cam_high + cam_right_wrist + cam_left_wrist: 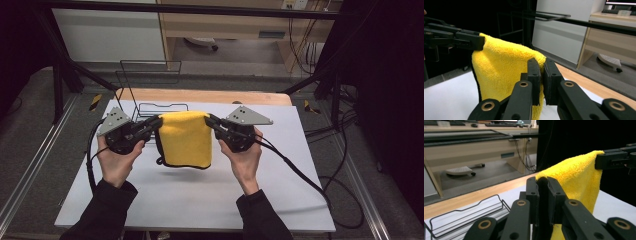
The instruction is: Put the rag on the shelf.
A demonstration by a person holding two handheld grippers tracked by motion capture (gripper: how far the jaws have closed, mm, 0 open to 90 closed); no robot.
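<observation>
The soft, light yellow fluffy cloth (186, 139) hung floppy, each top corner pinched by the left tool (156, 121) and right tool (210, 120).

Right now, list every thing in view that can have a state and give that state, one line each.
yellow towel: folded over, hanging clear of the table, held by its two top corners.
left gripper: shut on the towel's left top corner.
right gripper: shut on the towel's right top corner.
wire rack: upright behind the towel, nothing hung on it.
white mat: flat on the table.
</observation>
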